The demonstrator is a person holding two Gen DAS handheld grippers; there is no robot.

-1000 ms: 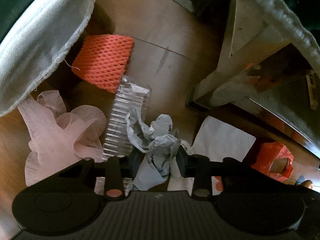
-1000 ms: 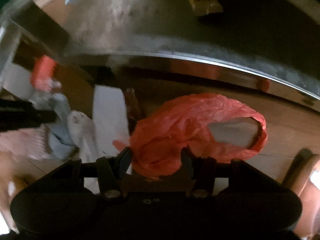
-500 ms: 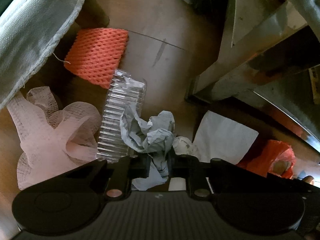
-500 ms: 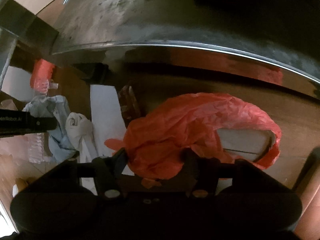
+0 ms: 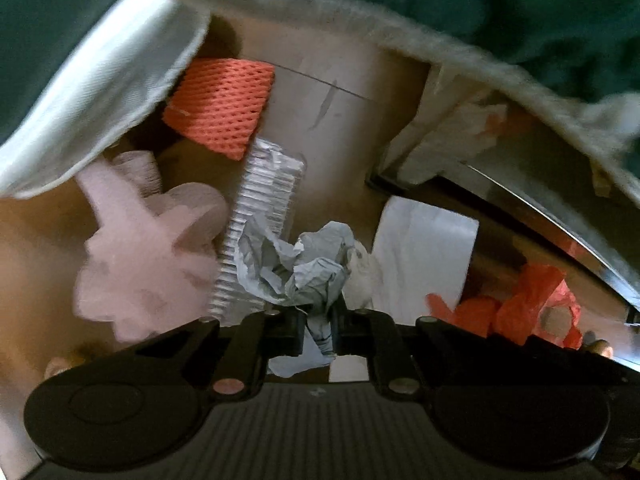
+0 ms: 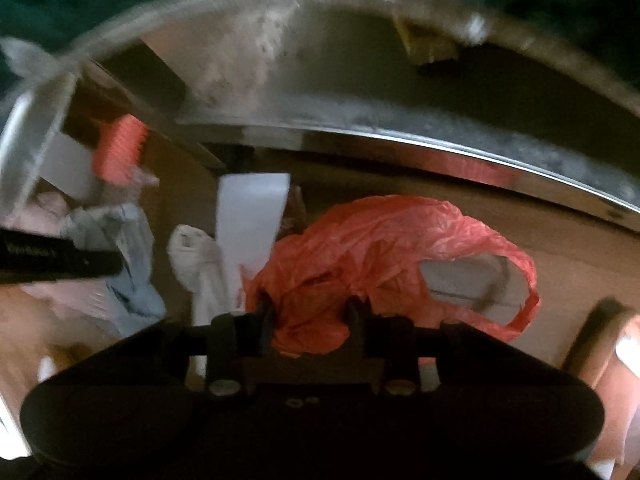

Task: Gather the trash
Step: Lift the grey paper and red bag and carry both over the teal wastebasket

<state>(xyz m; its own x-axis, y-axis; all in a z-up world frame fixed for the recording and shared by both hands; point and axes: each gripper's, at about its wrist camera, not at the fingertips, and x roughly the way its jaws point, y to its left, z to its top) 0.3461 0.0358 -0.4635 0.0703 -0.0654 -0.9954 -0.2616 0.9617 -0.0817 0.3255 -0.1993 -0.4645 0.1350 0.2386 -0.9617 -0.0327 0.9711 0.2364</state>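
My left gripper (image 5: 318, 320) is shut on a crumpled grey paper (image 5: 298, 268) and holds it above the wooden floor (image 5: 340, 132). In the right wrist view the same paper (image 6: 128, 248) shows at the left. My right gripper (image 6: 310, 312) is closed around the near bunch of a red plastic bag (image 6: 384, 248), which lies on the floor with a pale card inside; the bag also shows in the left wrist view (image 5: 532, 304).
On the floor lie an orange foam net (image 5: 222, 108), a clear ribbed plastic tray (image 5: 264, 216), pink foam netting (image 5: 152, 256), a white sheet (image 5: 424, 248) and a white wad (image 6: 196, 256). A metal bin rim (image 6: 460, 148) curves behind. A white cloth bag (image 5: 104, 88) hangs at upper left.
My left gripper closed on the grey paper and lifted it. My right gripper's fingers narrowed onto the red bag. Both views shifted and blurred.
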